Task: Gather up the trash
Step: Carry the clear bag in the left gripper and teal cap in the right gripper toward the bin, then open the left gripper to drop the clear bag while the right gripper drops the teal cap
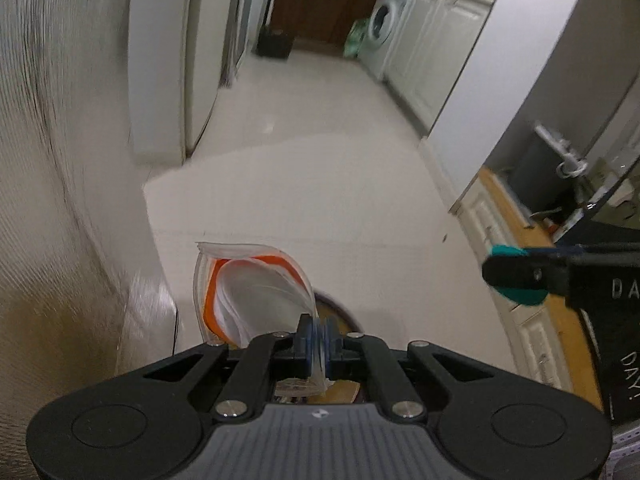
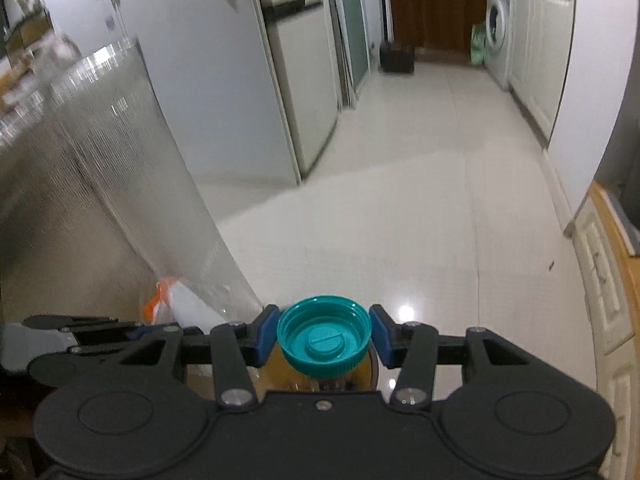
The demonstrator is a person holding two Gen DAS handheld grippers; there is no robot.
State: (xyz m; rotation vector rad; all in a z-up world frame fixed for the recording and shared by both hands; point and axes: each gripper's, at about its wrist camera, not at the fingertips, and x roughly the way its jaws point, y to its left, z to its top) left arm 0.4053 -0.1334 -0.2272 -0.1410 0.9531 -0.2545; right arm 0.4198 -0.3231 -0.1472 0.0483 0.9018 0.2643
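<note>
Left gripper (image 1: 316, 334): angled downward toward the pale tiled floor (image 1: 320, 184). Its blue pads are pressed together on one edge of a clear plastic wrapper (image 1: 248, 292) with an orange band. The wrapper fans up and to the left of the jaws, hanging free in the air. A round bin rim (image 1: 344, 312) shows just beyond and below the jaws; what it contains cannot be made out.

Right gripper (image 2: 324, 334): also angled downward over the floor. Its jaws stand partly apart, with a teal bottle cap (image 2: 324, 334) clamped between the two blue pads. The cap's hollow inner side faces the camera. The brownish bin opening (image 2: 280, 364) lies directly beneath it.

Relative position: in the right wrist view, the left gripper and its wrapper (image 2: 168, 300) appear at lower left, just beside the right gripper. Both tools are level with each other above the bin. A washing machine (image 2: 498, 28) stands well apart at the far end of the room.
</note>
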